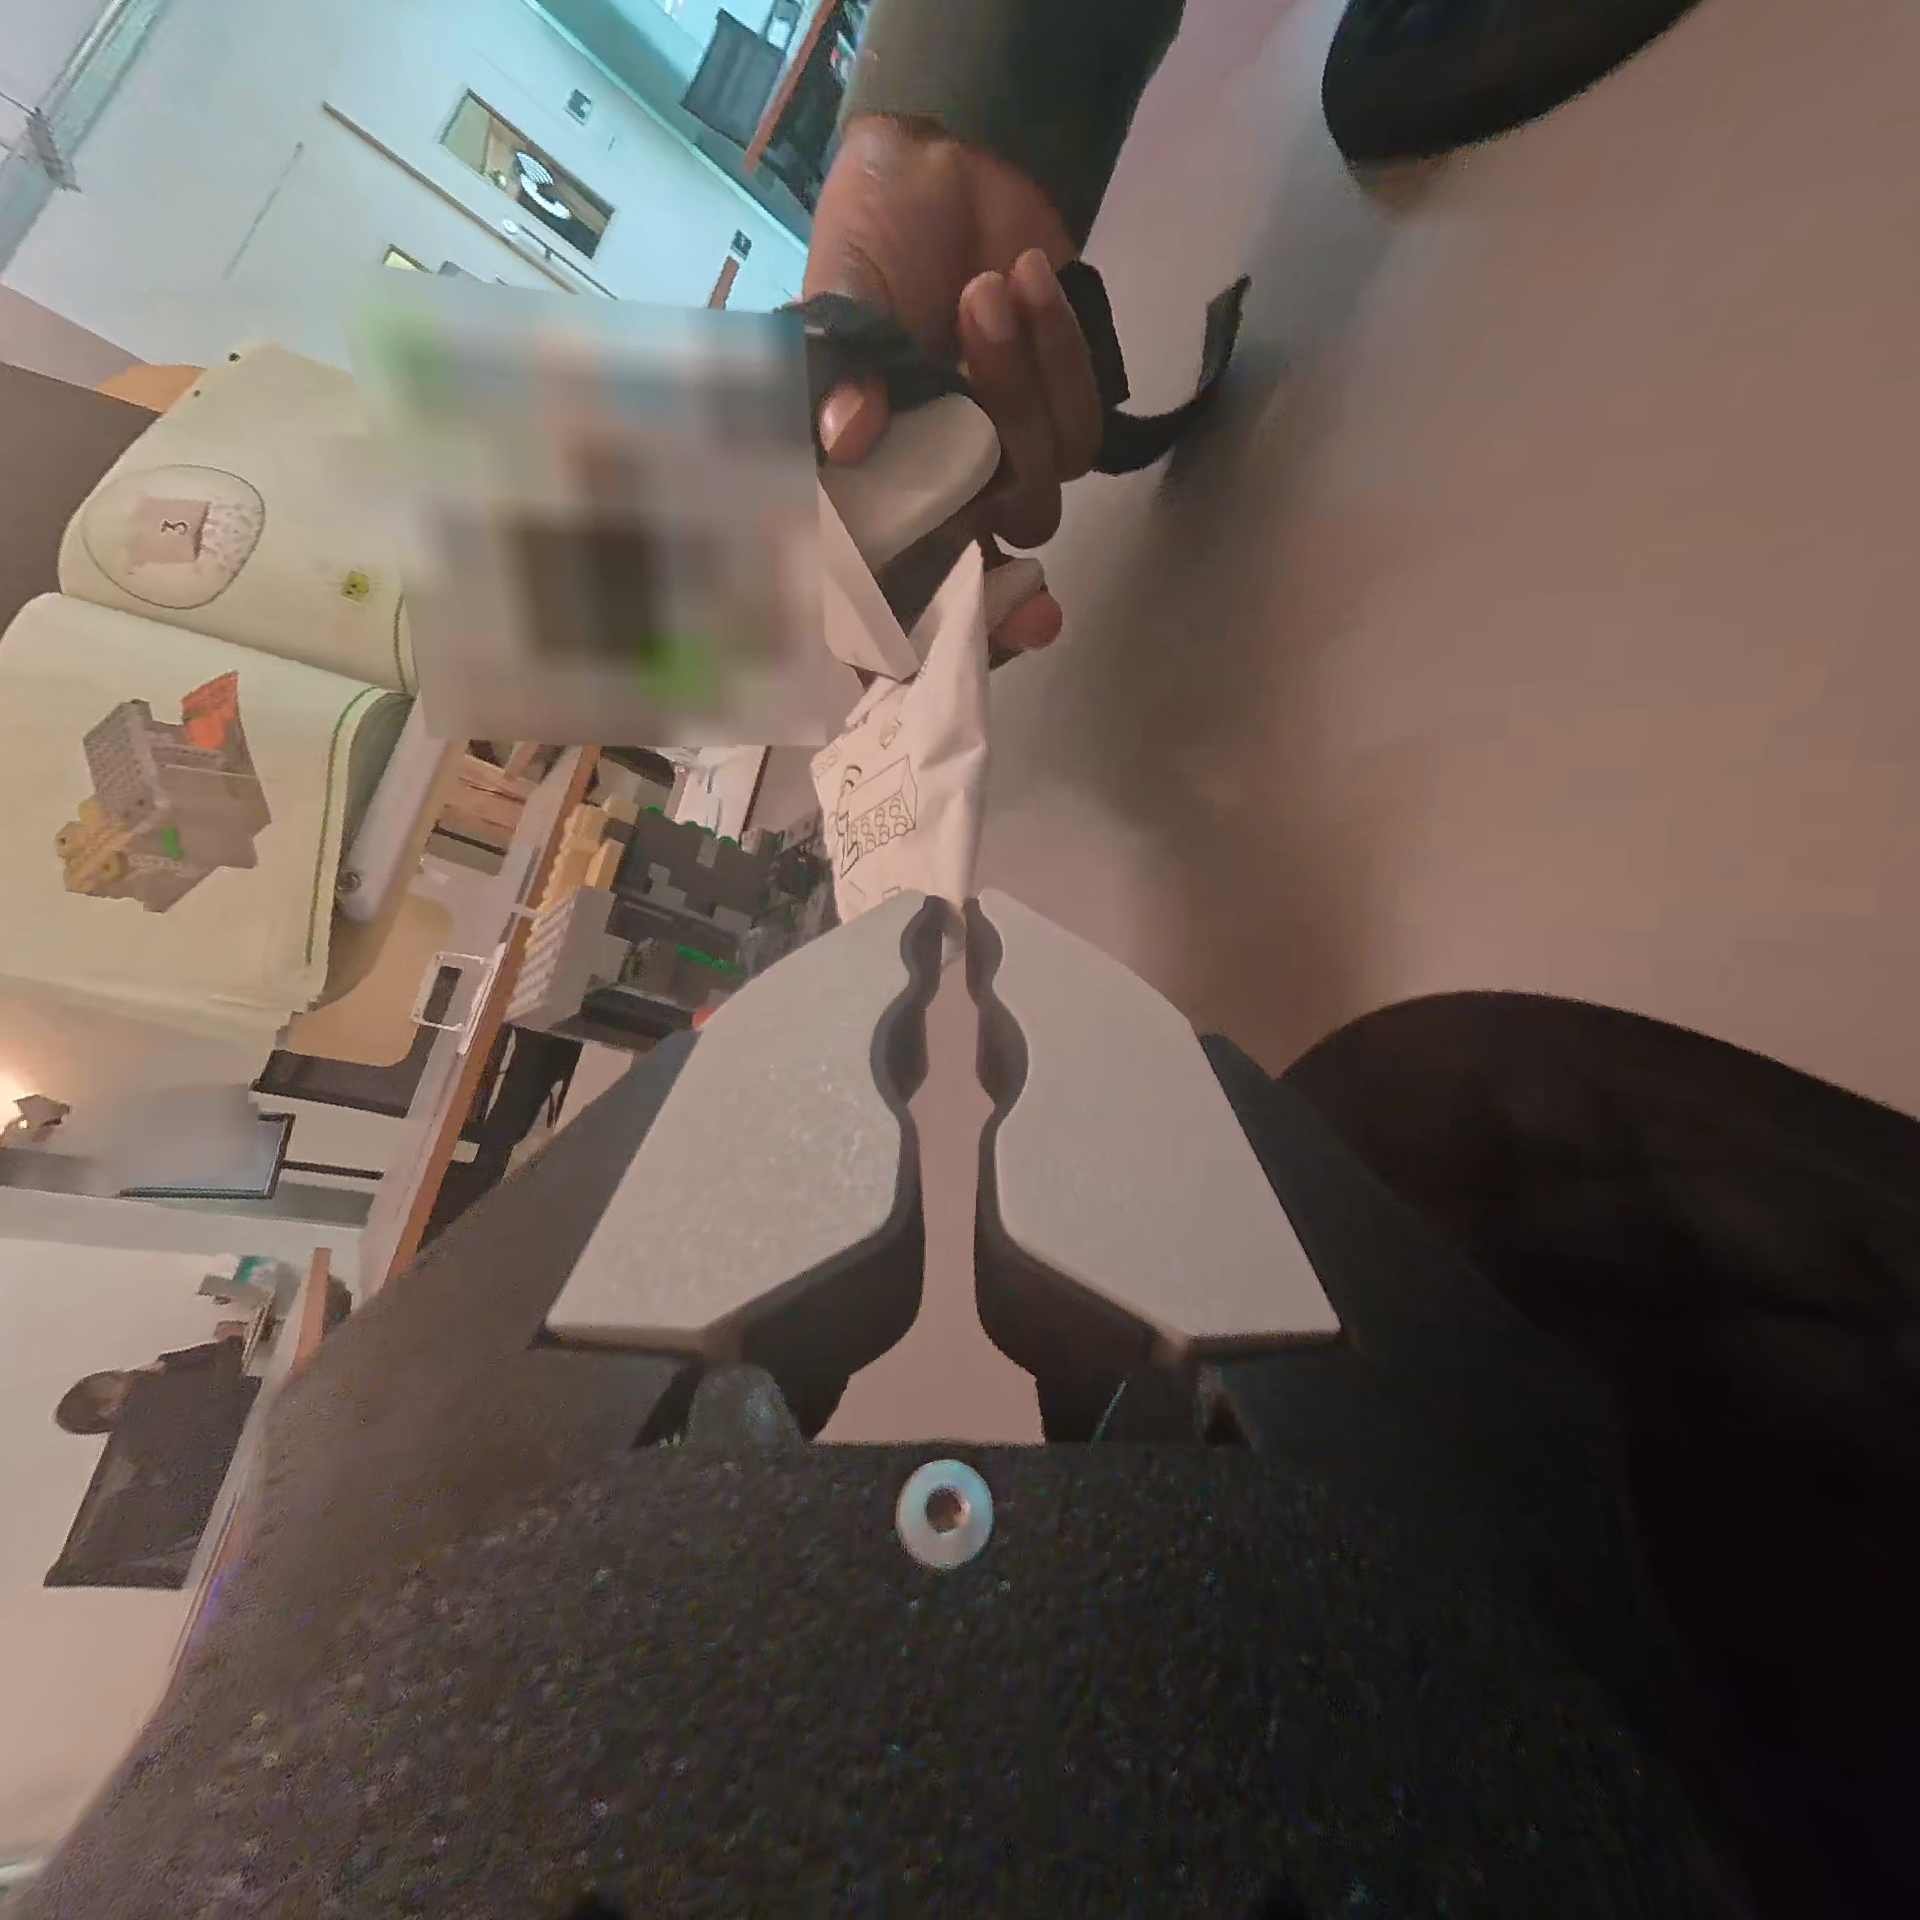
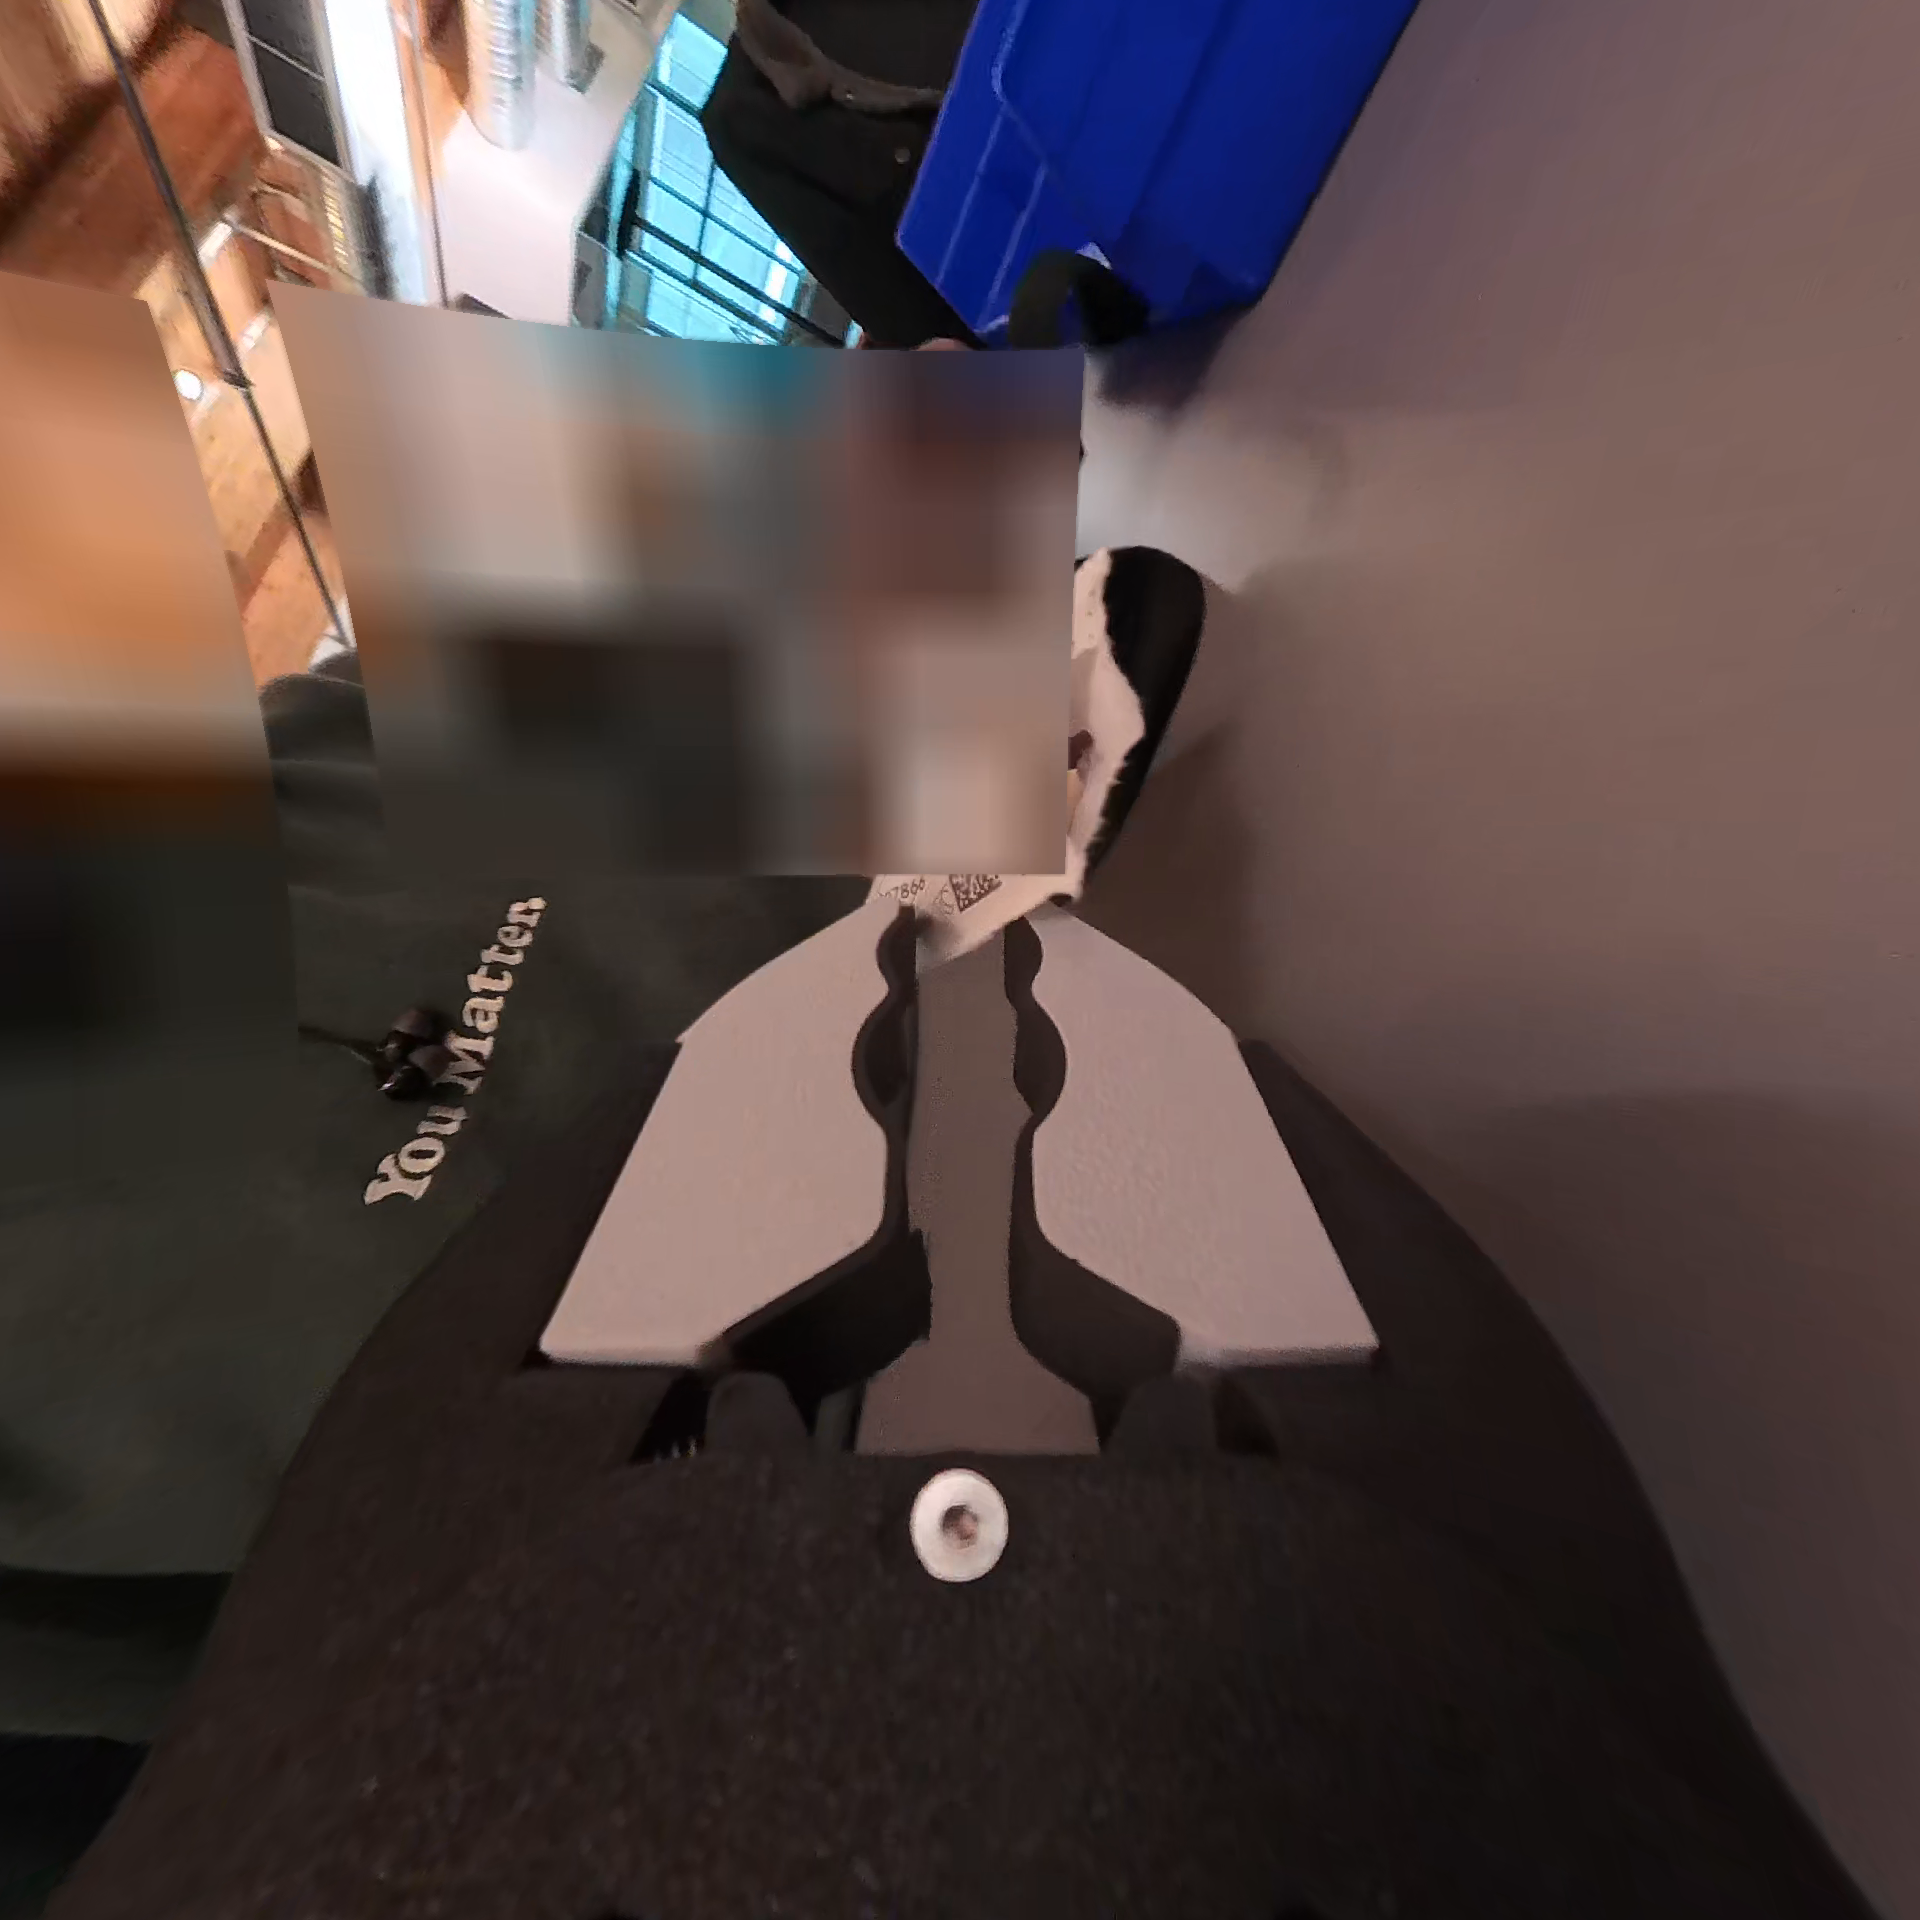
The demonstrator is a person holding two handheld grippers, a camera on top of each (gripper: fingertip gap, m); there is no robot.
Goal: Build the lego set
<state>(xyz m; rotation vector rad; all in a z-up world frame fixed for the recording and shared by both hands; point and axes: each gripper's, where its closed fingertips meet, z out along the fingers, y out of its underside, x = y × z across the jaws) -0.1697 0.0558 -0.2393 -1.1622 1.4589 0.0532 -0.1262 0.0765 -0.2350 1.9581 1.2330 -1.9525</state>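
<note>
- Pinching: left tool (image 1: 956, 914), centre of the left wrist view, has its tips pressed nearly together on the lower edge of a white paper bag with black line drawings of bricks (image 1: 914, 790).
- Bag hangs stretched between the tools, above the pale table (image 1: 1507, 675). Its upper end is at the right tool held in a hand (image 1: 966, 343), upper centre of that view.
- Right tool (image 2: 961, 930), centre of the right wrist view: white paper corner with printed code (image 2: 966, 904) lies between the tips; jaws look slightly spread, and contact on both pads is unclear.
- Ragged white paper edge over a dark opening (image 2: 1117, 707), centre right; suggests the bag is already partly torn.
- Judged progress: opening begun, contents not seen out.
- Blue plastic bin (image 2: 1143, 156), upper right.
- Brick model (image 1: 665, 914) and open instruction booklet (image 1: 177, 727), left of the left wrist view.
</note>
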